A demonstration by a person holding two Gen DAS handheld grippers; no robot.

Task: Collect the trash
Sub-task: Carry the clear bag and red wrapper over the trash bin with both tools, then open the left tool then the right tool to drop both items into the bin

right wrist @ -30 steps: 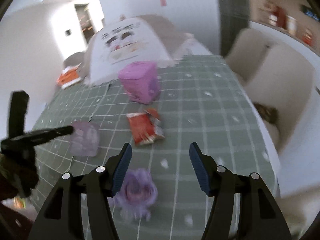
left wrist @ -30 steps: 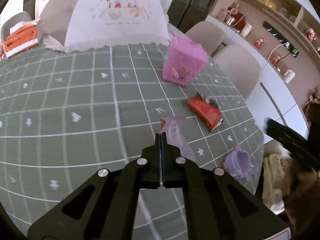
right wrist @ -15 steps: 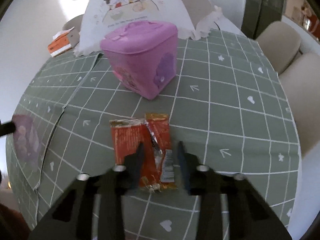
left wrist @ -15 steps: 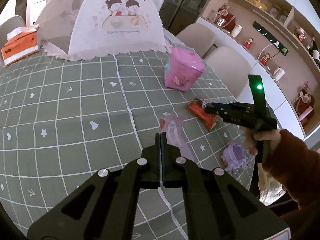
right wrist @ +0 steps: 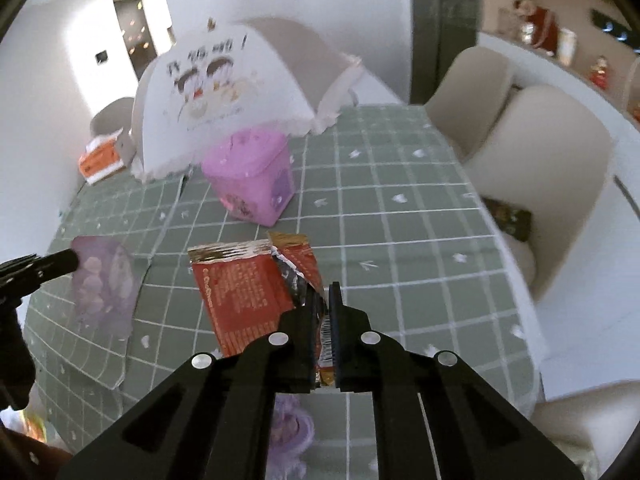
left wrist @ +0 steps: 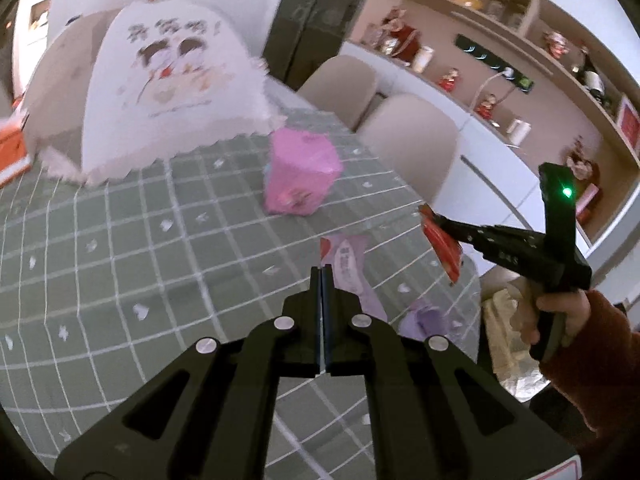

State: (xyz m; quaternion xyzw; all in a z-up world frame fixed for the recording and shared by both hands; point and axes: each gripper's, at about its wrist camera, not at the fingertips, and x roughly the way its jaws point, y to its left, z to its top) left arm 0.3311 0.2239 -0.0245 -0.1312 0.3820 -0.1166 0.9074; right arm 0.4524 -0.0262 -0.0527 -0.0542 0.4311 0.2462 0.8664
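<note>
**A:** Right, what have I got in each hand?

**B:** Nearest first. My right gripper (right wrist: 325, 308) has its fingers pinched on a corner of the red snack wrapper (right wrist: 244, 292), and the wrapper hangs off the tablecloth (right wrist: 400, 216), lifted clear. My left gripper (left wrist: 322, 280) has its fingers pressed together on the pale purple wrapper (left wrist: 350, 268); from the right camera it dangles from the tip, so I judge it held as well.

**A:** Why hold both up like that?

**B:** I'd guess so each piece clears the cloth and can be carried straight to a bin without dragging.

**A:** Anything beneath them?

**B:** A small purple thing (right wrist: 290, 432) sits near the table edge, under the right gripper. It's too blurred to name.

**A:** And a bin?

**B:** Further back stands a pink tub (right wrist: 250, 176), lid on, so its contents are hidden. Whether it's the bin, I can't say. Behind it is a white mesh food cover (right wrist: 224, 92), and an orange tissue box (right wrist: 102, 160) beside that.
</note>
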